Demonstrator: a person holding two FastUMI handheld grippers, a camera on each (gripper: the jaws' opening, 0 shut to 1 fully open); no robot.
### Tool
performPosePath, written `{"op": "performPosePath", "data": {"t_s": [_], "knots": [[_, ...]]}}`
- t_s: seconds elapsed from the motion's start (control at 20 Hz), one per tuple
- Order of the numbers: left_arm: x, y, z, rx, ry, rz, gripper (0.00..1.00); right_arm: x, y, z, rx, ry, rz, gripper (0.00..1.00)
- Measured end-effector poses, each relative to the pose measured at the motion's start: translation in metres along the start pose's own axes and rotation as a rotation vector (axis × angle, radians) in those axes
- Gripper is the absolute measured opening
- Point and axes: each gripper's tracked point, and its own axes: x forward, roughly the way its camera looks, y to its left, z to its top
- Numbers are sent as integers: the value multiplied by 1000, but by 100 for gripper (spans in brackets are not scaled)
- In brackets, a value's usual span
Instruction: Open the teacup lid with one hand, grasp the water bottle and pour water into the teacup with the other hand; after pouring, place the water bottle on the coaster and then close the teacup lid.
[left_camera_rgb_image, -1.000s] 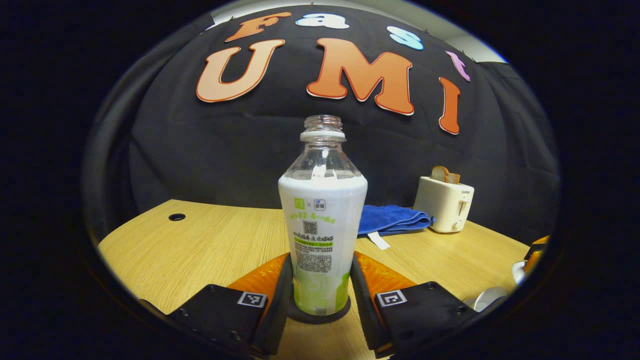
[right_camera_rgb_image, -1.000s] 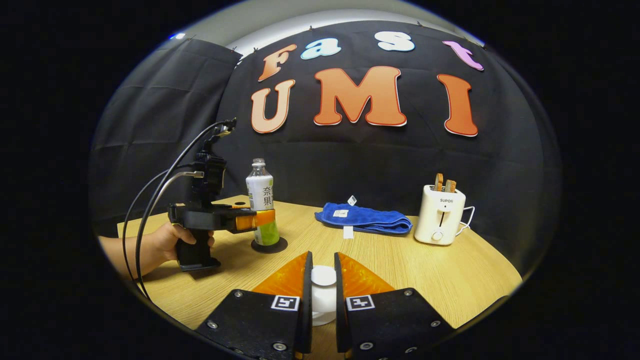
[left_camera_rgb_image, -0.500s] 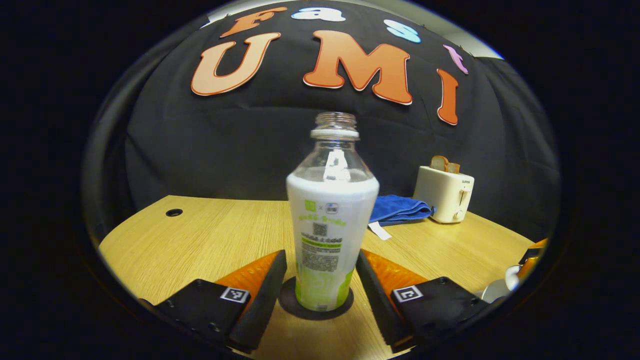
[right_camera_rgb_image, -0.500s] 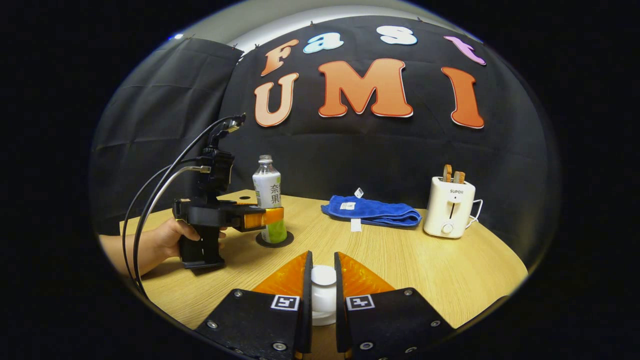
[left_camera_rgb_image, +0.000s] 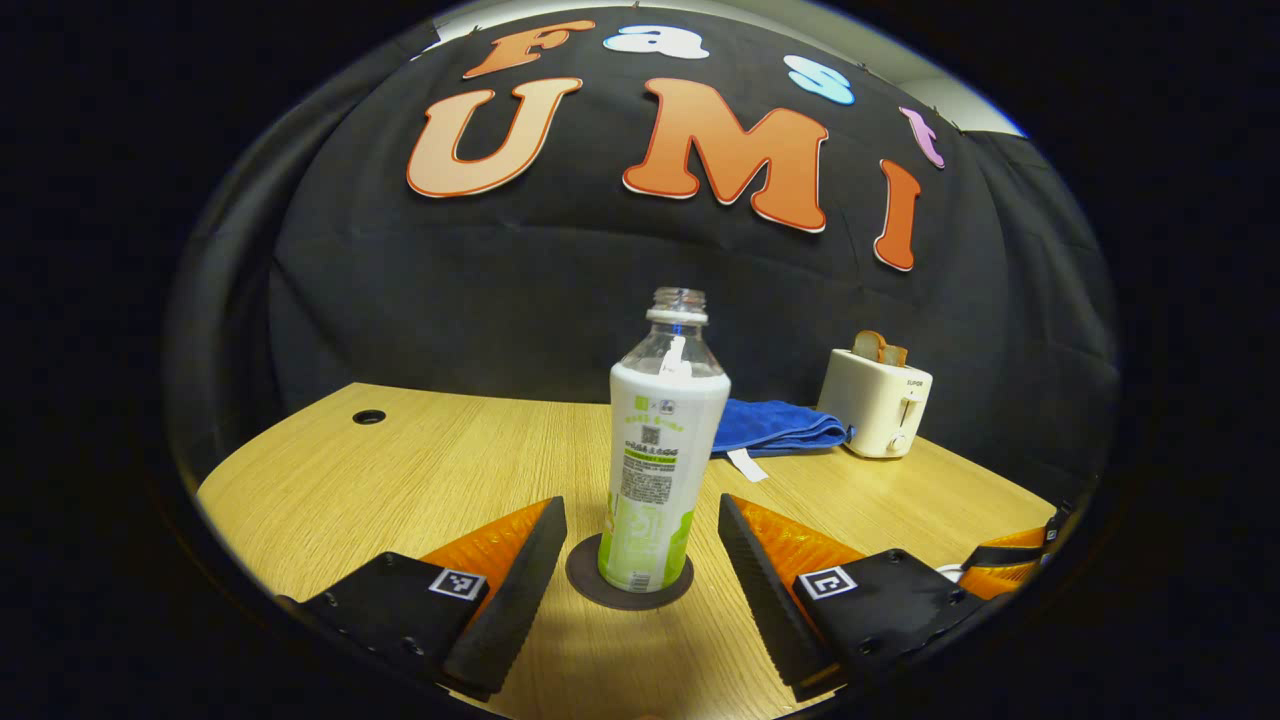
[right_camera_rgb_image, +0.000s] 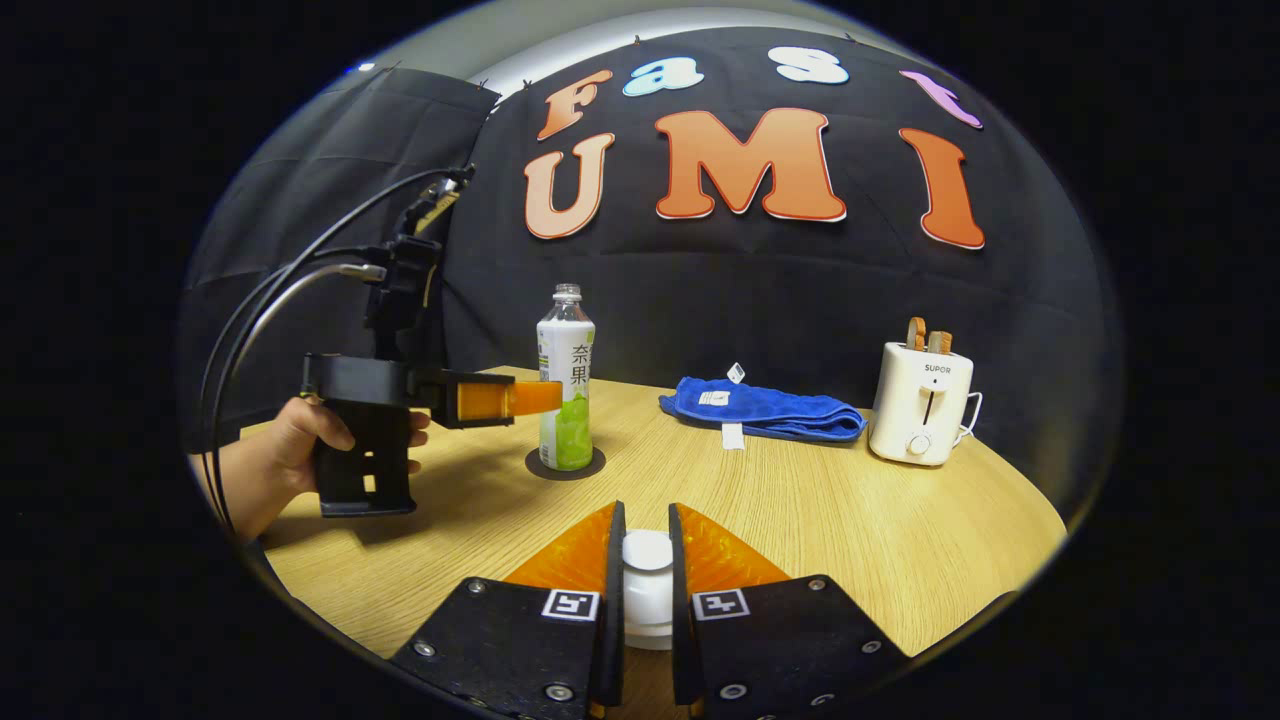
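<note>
On the wooden surface (left_camera_rgb_image: 400, 480), the uncapped water bottle (left_camera_rgb_image: 660, 450) stands upright on its dark round coaster (left_camera_rgb_image: 628, 592), and your left hand-held gripper (left_camera_rgb_image: 640, 540) sits with its fingers spread wide to either side of it, touching nothing. Your right hand-held gripper (right_camera_rgb_image: 641, 575) is closed on the knob of the white teacup lid (right_camera_rgb_image: 647, 588), both fingers pressing it. Beyond the bottle, near the booth wall, lie a folded blue towel (right_camera_rgb_image: 765, 410) and a white toaster (right_camera_rgb_image: 922, 405) with bread in its slots.
</note>
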Motion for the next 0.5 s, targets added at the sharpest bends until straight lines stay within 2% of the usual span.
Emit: {"op": "performPosePath", "data": {"t_s": [0.2,0.3,0.4,0.45,0.5], "knots": [[-22,-6,17,66,-48,7,96,0,-1,2,3,-10,-11,21],[-38,-12,30,86,-81,10,96,-2,-6,0,0,0,-32,26],[-53,-16,44,105,-123,18,97,-5,-10,6,-9,-14,-51,38],[-61,-18,52,114,-147,25,97,-8,-6,13,-10,-28,-57,49],[-69,-18,61,125,-170,38,97,-13,-5,20,-10,-45,-65,54]]}}
